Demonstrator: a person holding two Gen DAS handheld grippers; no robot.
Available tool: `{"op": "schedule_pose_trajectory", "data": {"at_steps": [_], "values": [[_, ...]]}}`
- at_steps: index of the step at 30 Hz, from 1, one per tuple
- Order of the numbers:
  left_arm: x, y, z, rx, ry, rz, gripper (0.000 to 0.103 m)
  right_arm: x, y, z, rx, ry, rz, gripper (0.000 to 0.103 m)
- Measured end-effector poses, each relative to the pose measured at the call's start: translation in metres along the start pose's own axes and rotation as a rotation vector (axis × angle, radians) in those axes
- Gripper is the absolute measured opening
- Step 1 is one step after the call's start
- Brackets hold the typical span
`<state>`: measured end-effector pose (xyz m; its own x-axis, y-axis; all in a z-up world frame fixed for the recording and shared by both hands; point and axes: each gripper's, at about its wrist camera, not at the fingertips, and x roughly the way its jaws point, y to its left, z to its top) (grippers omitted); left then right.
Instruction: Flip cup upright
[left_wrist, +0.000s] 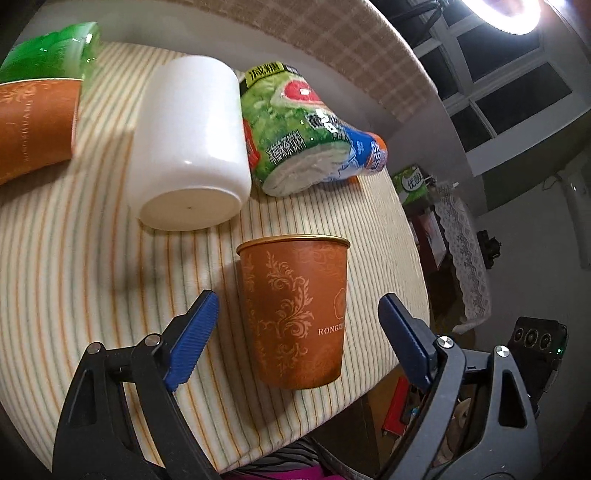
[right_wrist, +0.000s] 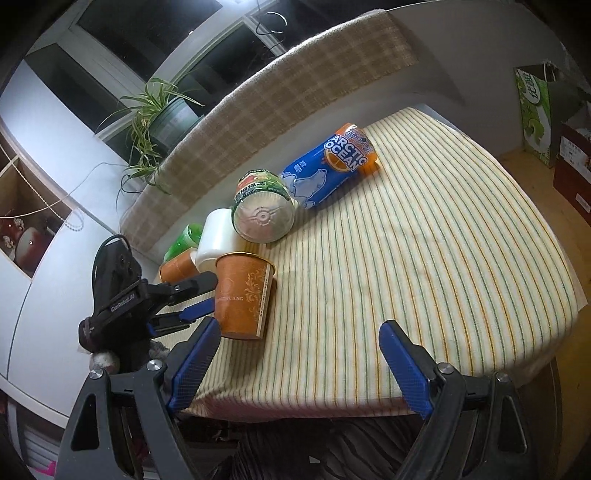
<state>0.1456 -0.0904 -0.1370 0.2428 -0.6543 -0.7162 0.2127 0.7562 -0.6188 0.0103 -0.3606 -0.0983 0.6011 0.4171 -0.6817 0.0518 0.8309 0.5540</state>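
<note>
An orange paper cup (left_wrist: 293, 314) with a gold rim stands upright on the striped tablecloth (left_wrist: 92, 266), mouth up, near the table's edge. My left gripper (left_wrist: 297, 334) is open, its blue fingers on either side of the cup and apart from it. The same cup (right_wrist: 243, 295) shows in the right wrist view, with the left gripper (right_wrist: 199, 295) beside it. My right gripper (right_wrist: 297, 363) is open and empty above the table's near edge, to the right of the cup.
A white mug (left_wrist: 190, 144) lies on its side behind the cup. A green-labelled bottle (left_wrist: 291, 133), a blue Arctic Ocean bottle (right_wrist: 328, 168), a second orange cup (left_wrist: 35, 125) and a green bottle (left_wrist: 51, 51) lie nearby. A bench with checked cloth (right_wrist: 295, 74) runs behind.
</note>
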Motion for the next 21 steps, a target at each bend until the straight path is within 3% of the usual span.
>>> {"op": "schedule_pose_trajectory", "data": {"at_steps": [2,7,15,21], "values": [[0.005,0.001,0.001,-0.003,0.014,0.005,0.082,0.000,-0.002,0.000,0.000,-0.001,-0.002,0.090],[0.014,0.006,0.003,-0.022,0.030,0.004,0.081,0.000,-0.005,0.000,-0.004,-0.005,-0.014,0.090],[0.019,0.006,0.005,-0.023,0.043,-0.017,0.067,0.005,-0.008,0.000,-0.007,0.004,-0.025,0.090],[0.019,0.003,0.005,-0.007,0.035,-0.006,0.067,0.008,-0.005,0.002,-0.015,0.004,-0.034,0.090]]}}
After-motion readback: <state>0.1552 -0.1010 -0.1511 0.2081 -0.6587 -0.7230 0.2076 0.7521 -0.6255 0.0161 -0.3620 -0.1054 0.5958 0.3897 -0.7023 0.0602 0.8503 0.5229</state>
